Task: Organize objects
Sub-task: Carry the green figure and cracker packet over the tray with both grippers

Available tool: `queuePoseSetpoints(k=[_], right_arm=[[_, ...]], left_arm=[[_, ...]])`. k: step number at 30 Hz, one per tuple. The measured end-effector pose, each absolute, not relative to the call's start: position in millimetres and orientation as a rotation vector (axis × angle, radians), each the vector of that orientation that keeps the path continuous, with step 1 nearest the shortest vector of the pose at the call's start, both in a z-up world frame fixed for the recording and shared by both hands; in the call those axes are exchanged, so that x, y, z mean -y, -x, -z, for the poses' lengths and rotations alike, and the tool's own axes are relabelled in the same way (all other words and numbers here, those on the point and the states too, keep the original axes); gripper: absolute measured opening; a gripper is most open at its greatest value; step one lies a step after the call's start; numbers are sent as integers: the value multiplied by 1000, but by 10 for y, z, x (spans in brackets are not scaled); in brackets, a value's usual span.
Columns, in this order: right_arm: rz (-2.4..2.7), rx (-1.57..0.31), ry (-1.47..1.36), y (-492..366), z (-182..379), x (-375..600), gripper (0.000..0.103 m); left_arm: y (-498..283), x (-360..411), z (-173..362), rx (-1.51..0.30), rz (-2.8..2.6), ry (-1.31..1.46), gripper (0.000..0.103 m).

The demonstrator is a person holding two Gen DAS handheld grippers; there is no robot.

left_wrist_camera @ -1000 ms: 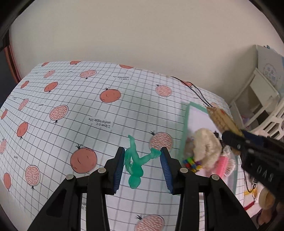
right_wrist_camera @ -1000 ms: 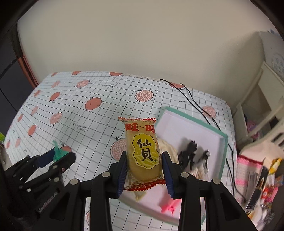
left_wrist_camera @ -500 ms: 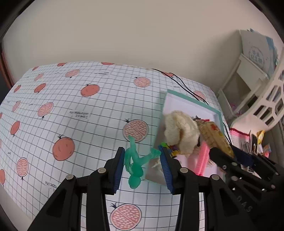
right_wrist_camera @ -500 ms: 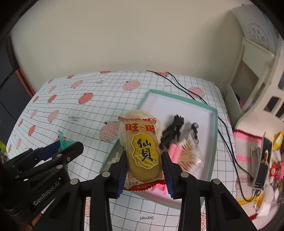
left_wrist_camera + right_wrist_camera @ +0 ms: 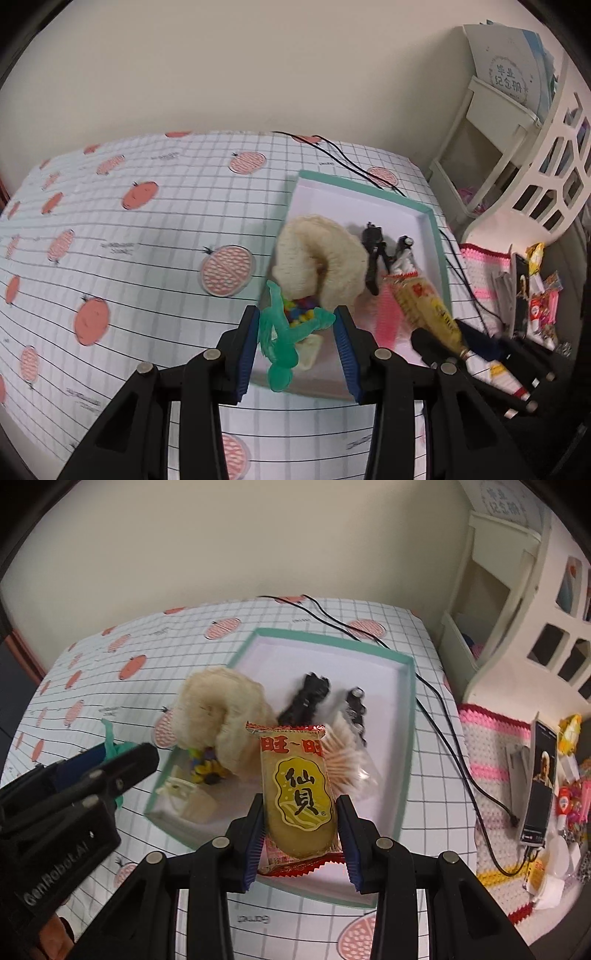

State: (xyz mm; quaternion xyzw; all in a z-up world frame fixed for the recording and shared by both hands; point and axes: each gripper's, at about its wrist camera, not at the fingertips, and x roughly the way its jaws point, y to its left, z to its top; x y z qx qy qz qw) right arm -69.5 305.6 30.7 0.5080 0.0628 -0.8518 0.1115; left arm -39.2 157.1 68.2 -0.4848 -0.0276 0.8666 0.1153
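Hovering over the box (image 5: 405,716), I have the left gripper (image 5: 297,345) pinching a green figure (image 5: 282,341) and the right gripper (image 5: 300,829) pinching a cracker packet (image 5: 295,794), so next I lower and release both inside.

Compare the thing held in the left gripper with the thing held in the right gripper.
The left gripper holds a green toy figure: bare translucent plastic, thin, with limbs sticking out. The right gripper holds a snack packet: a flat, sealed yellow wrapper with red ends and printed characters. The figure lies crooked between the fingers; the packet stands lengthwise. Both are clamped above the near end of the teal-rimmed box.
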Motion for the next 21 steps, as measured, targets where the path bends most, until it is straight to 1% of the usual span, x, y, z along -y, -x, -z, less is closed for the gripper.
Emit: queuePoseSetpoints(k=[5,9,13,17,21], right_arm=[[2510,-178,-1557,750,-179,-3201,40],[2515,-188,-1586,766,-115,-3255,40],[2511,-199,-1619,769,-49,-3289,40],[2499,-213,-1652,773,22,-3322,40],[2485,-218,-1666,774,56,-3316,40]], left_arm=[[381,-1741,-554,76,-2487,1419,43],[397,-1777,-450,157,-2424,1451,43],[413,-1822,-356,159,-2409,1462,43],[434,-1825,-295,208,-2369,1473,43],[428,-1862,-238,203,-2345,1494,43]])
